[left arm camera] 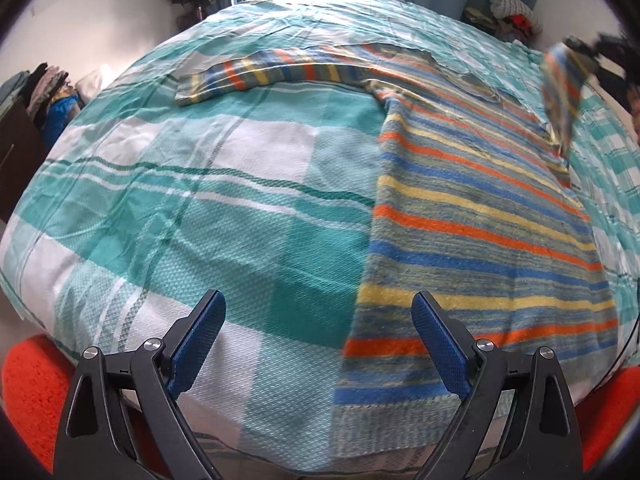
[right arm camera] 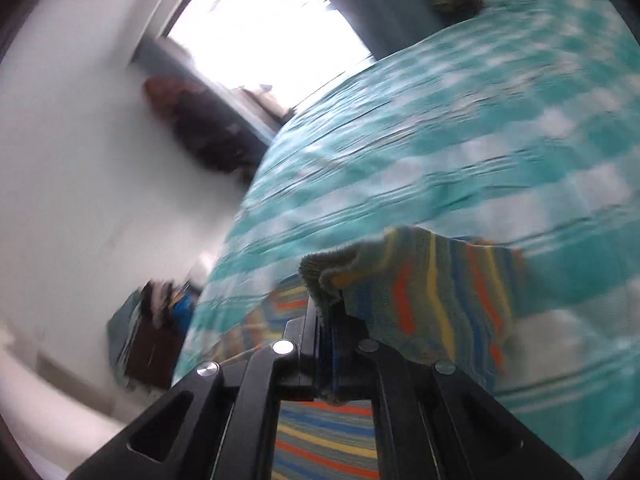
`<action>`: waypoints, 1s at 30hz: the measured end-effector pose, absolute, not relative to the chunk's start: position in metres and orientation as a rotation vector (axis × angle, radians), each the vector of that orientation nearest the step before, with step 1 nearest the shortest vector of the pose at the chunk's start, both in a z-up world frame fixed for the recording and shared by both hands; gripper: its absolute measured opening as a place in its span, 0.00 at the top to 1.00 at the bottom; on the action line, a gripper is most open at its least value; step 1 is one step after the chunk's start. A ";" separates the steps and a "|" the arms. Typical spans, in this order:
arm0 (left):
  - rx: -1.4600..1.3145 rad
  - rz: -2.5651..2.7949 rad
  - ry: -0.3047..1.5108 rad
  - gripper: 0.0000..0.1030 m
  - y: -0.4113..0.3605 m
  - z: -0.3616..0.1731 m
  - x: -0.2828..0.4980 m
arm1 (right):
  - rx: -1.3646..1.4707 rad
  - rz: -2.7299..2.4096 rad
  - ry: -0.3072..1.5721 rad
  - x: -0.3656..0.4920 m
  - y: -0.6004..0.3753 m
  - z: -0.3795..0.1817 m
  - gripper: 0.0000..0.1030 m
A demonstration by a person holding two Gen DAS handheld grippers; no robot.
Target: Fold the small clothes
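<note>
Bright window light spills over a bed dressed in a teal-and-white check cover, and the striped sweater lies spread across it, one sleeve stretched flat. Right gripper has its fingers clamped on the other sleeve's cuff, lifting it, likely to fold it inward. Left gripper hovers near the hem, fingers wide and empty. No readable labels anywhere.

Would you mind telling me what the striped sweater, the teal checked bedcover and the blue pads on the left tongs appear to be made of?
The multicoloured striped sweater looks like knitted wool or acrylic: fuzzy surface, ribbed hem and cuff. The teal and white checked bedcover looks like woven cotton, matte, with a small raised waffle-like texture and creases. The blue pads look like rubber or soft plastic with a fine dotted grip pattern, mounted on black arms that are probably moulded plastic.
</note>
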State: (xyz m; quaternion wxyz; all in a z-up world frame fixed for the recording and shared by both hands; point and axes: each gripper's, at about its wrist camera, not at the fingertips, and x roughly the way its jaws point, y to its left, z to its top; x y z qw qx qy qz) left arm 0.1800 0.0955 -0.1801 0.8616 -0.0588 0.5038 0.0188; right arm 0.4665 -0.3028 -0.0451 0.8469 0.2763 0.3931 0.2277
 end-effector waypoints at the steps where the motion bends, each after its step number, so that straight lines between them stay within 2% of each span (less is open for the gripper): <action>1: -0.121 0.044 1.060 0.08 0.098 -0.182 0.179 | 0.586 0.518 0.865 0.477 -0.279 -0.053 0.80; 2: -0.120 0.047 1.062 0.08 0.100 -0.183 0.178 | 0.591 0.541 0.908 0.488 -0.259 -0.061 0.56; 3: -0.123 0.048 1.062 0.08 0.104 -0.184 0.176 | 0.592 0.539 0.920 0.491 -0.252 -0.068 0.45; 11: -0.146 0.050 1.045 0.08 0.111 -0.186 0.176 | 0.608 0.433 0.925 0.491 -0.316 -0.096 0.44; 16: -0.122 0.057 1.054 0.08 0.108 -0.187 0.177 | 0.655 0.352 1.084 0.488 -0.341 -0.173 0.44; 18: -0.115 0.056 1.061 0.08 0.109 -0.187 0.177 | 0.551 0.184 1.187 0.482 -0.354 -0.208 0.44; 19: -0.107 0.055 1.068 0.08 0.111 -0.185 0.178 | 0.504 0.135 1.201 0.479 -0.359 -0.214 0.50; 20: -0.102 0.055 1.071 0.07 0.113 -0.184 0.180 | 0.474 0.128 1.178 0.472 -0.364 -0.213 0.63; 22: -0.106 0.063 1.067 0.06 0.121 -0.181 0.186 | 0.423 0.121 1.135 0.460 -0.365 -0.199 0.62; 26: -0.165 0.075 1.046 0.06 0.146 -0.171 0.217 | 0.289 0.197 1.027 0.416 -0.344 -0.155 0.47; 30: -0.378 0.082 0.996 0.04 0.198 -0.156 0.273 | 0.275 0.310 0.983 0.362 -0.308 -0.143 0.45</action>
